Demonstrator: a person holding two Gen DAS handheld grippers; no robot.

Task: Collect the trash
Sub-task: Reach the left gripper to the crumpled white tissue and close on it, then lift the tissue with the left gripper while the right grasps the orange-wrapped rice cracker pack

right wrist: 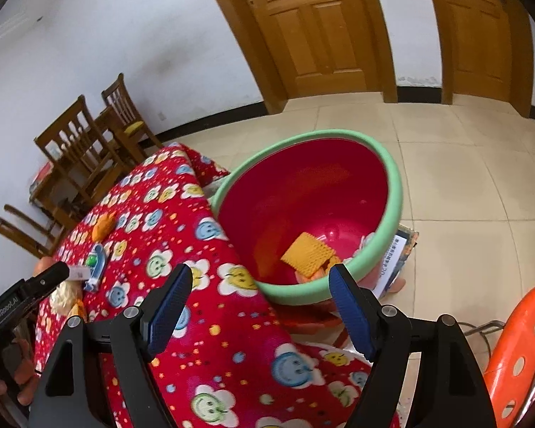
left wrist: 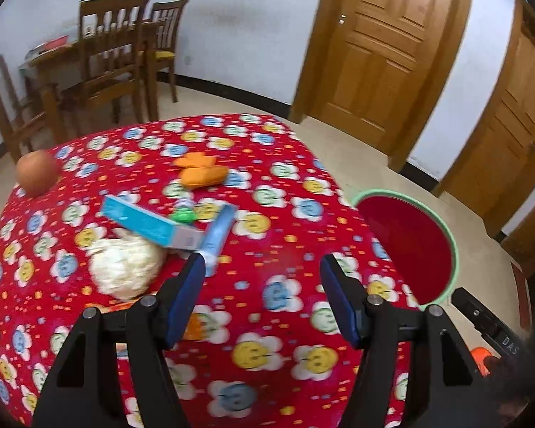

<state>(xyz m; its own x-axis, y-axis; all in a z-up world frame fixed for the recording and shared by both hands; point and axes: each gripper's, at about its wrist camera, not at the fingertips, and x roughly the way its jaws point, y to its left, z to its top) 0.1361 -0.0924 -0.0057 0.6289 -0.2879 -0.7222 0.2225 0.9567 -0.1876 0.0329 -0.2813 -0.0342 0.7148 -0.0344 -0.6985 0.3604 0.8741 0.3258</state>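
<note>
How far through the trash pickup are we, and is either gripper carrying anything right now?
Partly done: a yellow wafer-like piece already lies in the red basin beside the table. Nothing is in hand; the left gripper and right gripper both have open, empty jaws. Still on the table: a crumpled white wad, blue box, blue tube, green item, orange peel and a round fruit.

Wooden chairs point(left wrist: 110, 60), doors point(left wrist: 378, 46), orange stool point(right wrist: 517, 353).

A plain room with white walls and wooden doors

Pale tiled floor point(right wrist: 463, 178) meets a dark skirting; two panelled wooden doors point(left wrist: 381, 46) stand far right, wooden chairs point(left wrist: 110, 57) and a table far left against the wall.
</note>
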